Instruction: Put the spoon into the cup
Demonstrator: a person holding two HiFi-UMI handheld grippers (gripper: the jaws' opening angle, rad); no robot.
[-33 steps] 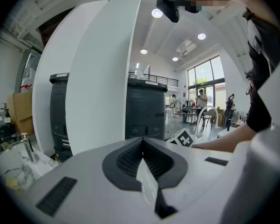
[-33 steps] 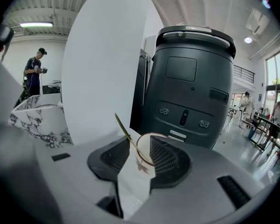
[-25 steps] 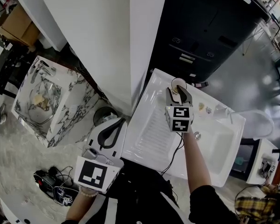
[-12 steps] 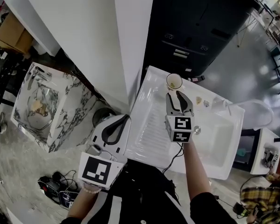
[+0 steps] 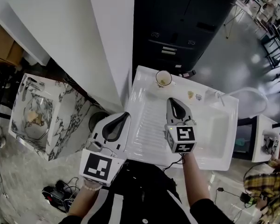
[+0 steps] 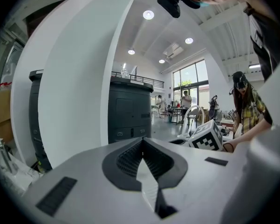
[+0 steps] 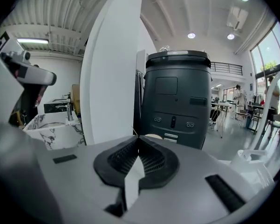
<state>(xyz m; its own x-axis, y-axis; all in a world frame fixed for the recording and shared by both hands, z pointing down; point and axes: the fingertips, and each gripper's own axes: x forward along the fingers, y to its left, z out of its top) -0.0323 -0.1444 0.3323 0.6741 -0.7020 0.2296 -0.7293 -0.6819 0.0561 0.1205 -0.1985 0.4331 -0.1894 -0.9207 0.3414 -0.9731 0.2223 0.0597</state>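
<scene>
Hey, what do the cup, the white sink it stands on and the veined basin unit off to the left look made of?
The cup: pale and smooth, maybe ceramic or plastic; too small to tell. The white sink: glossy white with moulded drain ribs, likely ceramic or enamel. The veined basin unit: white with dark veins, so marble or a marble-look finish.

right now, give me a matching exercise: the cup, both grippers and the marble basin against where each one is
1 cup
2 right gripper
3 left gripper
4 marble basin

a over the ribbed drainboard of the white sink
b off the white sink's left edge
c at the sink's far edge, by the black cabinet
d far left, apart from the sink

Pairs: 1-c, 2-a, 3-b, 4-d. The right gripper's jaws have just closed, with nothing between them.
</scene>
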